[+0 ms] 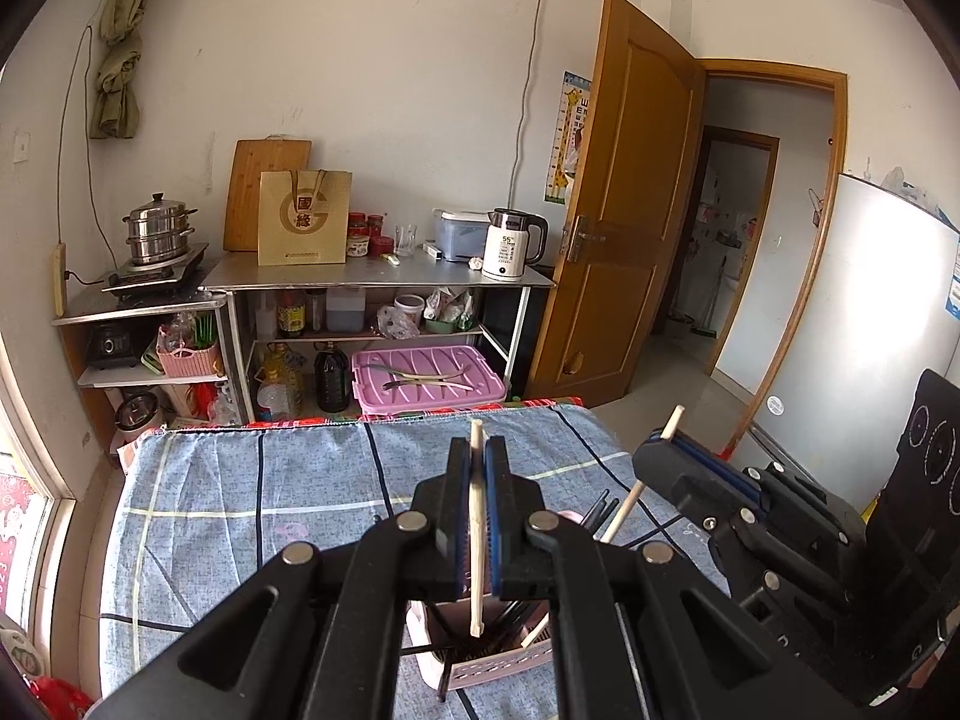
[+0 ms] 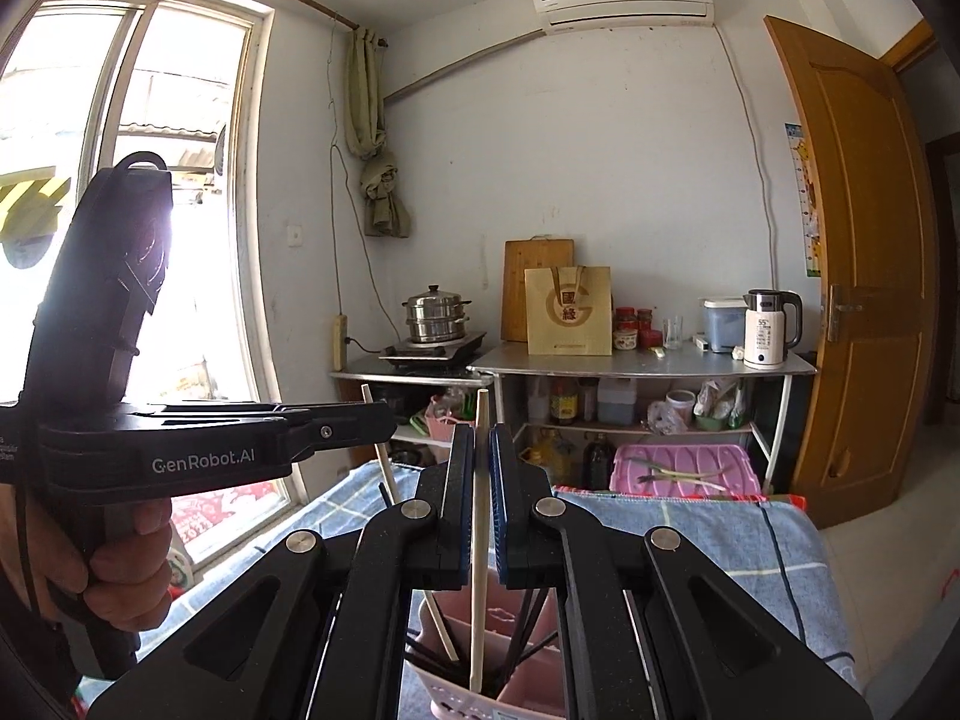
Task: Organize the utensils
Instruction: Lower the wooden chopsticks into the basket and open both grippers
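- Left gripper [image 1: 477, 468] — its fingers are clamped on one pale chopstick [image 1: 476, 540], held upright above the pink basket [image 1: 480, 669].
- Right gripper [image 2: 479, 468] is likewise clamped on a second pale chopstick [image 2: 478, 570], over the same basket on the cloth-covered bench [image 1: 240, 480].
- Risk, I'd judge: the thin sticks could pivot in the pads and miss the basket or snag the dark chopsticks [image 2: 528, 618] already inside.
- Count: two grippers, two held sticks, one basket — several dark sticks, number unclear.
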Demonstrator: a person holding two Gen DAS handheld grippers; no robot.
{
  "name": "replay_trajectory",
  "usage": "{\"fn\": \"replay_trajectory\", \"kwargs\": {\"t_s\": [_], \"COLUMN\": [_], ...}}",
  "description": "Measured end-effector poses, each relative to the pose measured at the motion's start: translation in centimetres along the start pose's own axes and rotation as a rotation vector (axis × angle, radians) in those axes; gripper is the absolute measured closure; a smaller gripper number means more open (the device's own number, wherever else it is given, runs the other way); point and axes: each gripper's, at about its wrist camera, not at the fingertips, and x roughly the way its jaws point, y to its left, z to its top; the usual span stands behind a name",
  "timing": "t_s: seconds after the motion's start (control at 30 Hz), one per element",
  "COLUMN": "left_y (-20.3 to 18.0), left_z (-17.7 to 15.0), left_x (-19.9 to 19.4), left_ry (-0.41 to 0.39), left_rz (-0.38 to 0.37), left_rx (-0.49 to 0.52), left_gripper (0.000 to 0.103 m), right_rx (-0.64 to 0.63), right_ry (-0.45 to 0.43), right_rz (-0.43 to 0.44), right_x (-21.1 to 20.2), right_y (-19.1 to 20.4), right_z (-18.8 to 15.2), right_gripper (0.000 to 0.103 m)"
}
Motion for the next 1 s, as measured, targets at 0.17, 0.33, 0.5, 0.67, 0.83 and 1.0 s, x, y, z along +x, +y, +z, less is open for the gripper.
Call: {"fn": "replay_trajectory", "kwargs": {"t_s": [0.17,0.33,0.5,0.67,0.83,1.0], "left_y": [0.5,0.9,1.1,1.3,1.4,1.5], "left_z": [-0.5,-1.5,-2.5,-3.3,-4.1,-4.7], "left_x": [1.2,2.6,3.9,5.0,5.4,5.1], "left_ry": [0.015,0.054,0.111,0.169,0.195,0.196], "left_rz": [-0.008,-0.011,0.002,0.015,0.011,0.016], "left_rx": [-0.002,0.001,0.006,0.004,0.005,0.004], "left_gripper": [0.098,0.098,0.098,0.098,0.098,0.093], "right_rx": [-0.019,-0.017,-0.03,-0.03,-0.02,-0.021], "right_ry": [0.013,0.052,0.091,0.141,0.198,0.208], "right_rz": [-0.018,-0.016,-0.013,-0.017,-0.017,-0.01], "right_x": [1.2,1.7,1.7,2.1,2.6,2.0], "right_y": [0.4,0.3,0.2,0.1,-0.4,-0.4], "right_z": [-1.0,-2.5,-3.5,-4.7,-6.1,-6.5], "right_gripper": [0.098,0.098,0.098,0.098,0.098,0.098]}}
